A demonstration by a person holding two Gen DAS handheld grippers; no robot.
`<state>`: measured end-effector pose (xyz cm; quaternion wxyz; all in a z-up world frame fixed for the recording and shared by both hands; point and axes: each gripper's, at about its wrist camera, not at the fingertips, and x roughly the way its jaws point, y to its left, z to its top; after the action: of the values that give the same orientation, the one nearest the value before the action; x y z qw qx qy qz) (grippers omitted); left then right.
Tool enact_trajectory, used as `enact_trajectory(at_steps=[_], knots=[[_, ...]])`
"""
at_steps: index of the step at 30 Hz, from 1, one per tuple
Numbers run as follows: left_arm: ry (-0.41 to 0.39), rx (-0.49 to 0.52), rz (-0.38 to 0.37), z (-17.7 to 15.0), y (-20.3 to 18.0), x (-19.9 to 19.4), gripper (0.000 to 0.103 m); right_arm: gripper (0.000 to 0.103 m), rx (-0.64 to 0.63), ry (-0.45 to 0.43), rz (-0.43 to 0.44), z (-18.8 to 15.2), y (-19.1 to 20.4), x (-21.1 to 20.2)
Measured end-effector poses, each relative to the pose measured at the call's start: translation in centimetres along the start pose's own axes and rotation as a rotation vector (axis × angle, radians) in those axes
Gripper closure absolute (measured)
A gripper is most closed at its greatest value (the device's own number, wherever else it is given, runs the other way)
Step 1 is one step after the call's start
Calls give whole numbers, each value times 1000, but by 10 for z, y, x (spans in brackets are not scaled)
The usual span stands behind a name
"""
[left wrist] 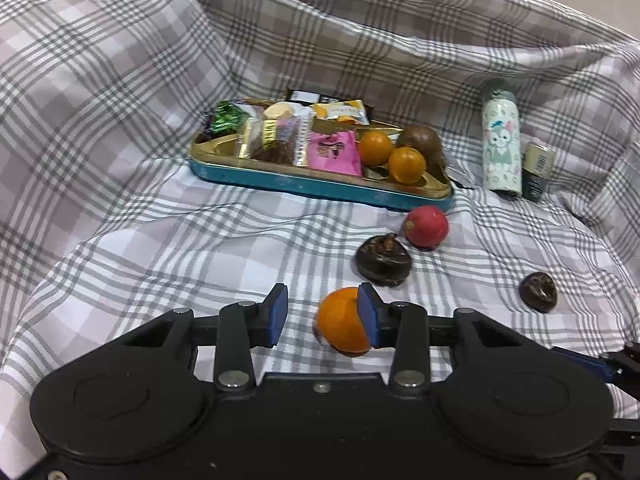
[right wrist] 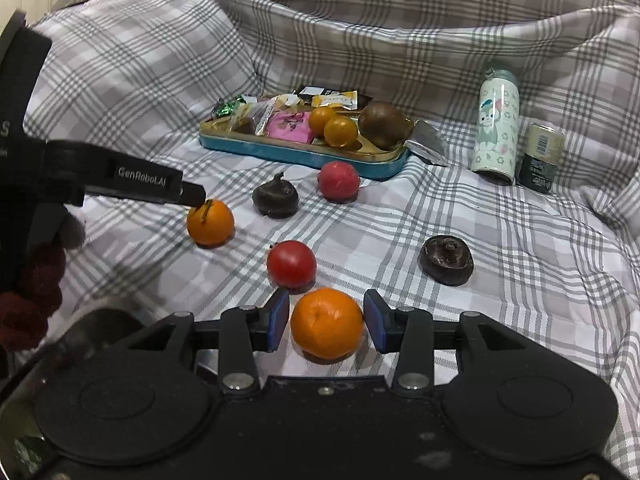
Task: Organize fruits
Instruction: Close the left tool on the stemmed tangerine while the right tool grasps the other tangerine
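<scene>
Orange (right wrist: 327, 323) between right fingers (right wrist: 280, 320), untouched

Small round orange fruit (left wrist: 342, 322) partly hidden behind blue pad; lettering on pink snack packet (left wrist: 334, 152) too small to read.

Two oranges (right wrist: 334, 128), brown fruit (right wrist: 382, 124) in tin (right wrist: 304, 152); orange (right wrist: 326, 323), tomato (right wrist: 291, 263) on cloth.

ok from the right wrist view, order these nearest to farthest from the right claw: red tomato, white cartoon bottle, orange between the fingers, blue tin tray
1. Orange, between the right claw's fingers, on the cloth.
2. Red tomato, just ahead, slightly left.
3. Blue tin tray, farther back, centre.
4. White cartoon bottle, upright at the back right; it looks farthest, though not much beyond the tray.
</scene>
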<state>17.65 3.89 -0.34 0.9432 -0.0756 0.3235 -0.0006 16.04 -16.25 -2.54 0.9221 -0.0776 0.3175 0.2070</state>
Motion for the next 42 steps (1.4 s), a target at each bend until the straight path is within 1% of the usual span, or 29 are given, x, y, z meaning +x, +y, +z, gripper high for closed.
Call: enact_trajectory(at_steps=[4, 7, 12, 17, 20, 23, 29, 34, 37, 42], knots=[[-10, 38, -7, -2, -7, 0, 53, 58, -10, 25, -11, -2, 1, 5], [-12, 59, -19, -3, -12, 1, 51, 58, -23, 35, -19, -3, 4, 6], [-20, 98, -31, -5, -18, 0, 51, 59, -29, 34, -32, -3, 4, 8], [-55, 110, -39, -6, -21, -5, 51, 60, -16, 30, -35, -2, 2, 8], [-35, 120, -11, -6, -22, 0, 51, 60, -9, 25, -46, -1, 1, 8], [-38, 124, 22, -7, -22, 2, 51, 60, 0, 25, -54, -1, 0, 9], [-7, 93, 5, -6, -17, 8, 50, 60, 5, 23, -69, 0, -1, 9], [16, 109, 4, -8, -21, 15, 50, 60, 10, 22, -72, 0, -1, 10], [17, 123, 16, -9, -23, 18, 50, 60, 16, 22, -75, 0, -2, 11], [41, 83, 7, -7, -18, 25, 50, 60, 26, 18, -75, 1, -2, 13]])
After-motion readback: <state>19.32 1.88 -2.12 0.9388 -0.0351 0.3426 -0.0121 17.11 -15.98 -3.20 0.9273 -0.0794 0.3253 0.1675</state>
